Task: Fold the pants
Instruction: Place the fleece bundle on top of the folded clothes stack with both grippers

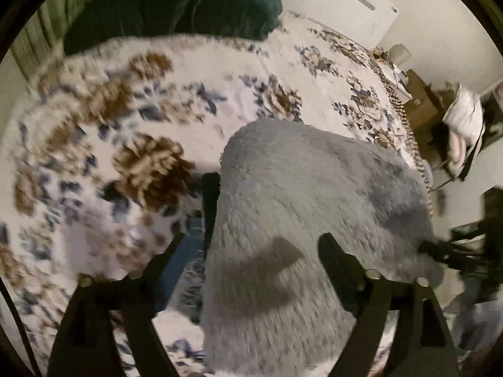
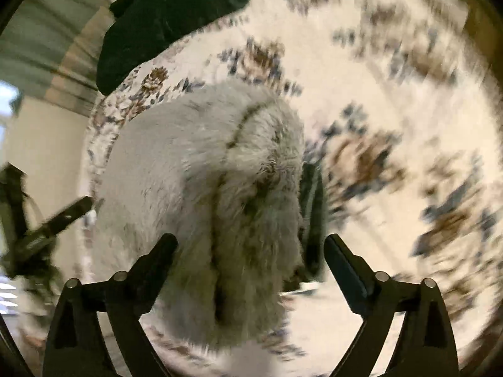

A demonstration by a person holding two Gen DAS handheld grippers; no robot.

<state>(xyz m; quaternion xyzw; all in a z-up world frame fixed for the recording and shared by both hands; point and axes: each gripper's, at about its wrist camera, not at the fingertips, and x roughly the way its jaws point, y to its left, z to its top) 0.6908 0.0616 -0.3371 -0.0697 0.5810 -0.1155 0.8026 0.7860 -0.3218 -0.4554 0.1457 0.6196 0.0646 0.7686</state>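
Right claw (image 2: 250,248) spread wide over fluffy grey pants (image 2: 201,188), floral bedspread (image 2: 393,94)

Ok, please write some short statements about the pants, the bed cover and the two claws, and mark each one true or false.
1. The fluffy grey pants lie on a floral bed cover. True.
2. The left claw is shut tight on the pants. False: its jaws stand wide open over the fabric, not pinching it.
3. The right claw is open. True.
4. The bed cover is plain blue. False: it is white with brown and blue flowers.
5. A dark green cloth lies at the far edge of the bed. True.
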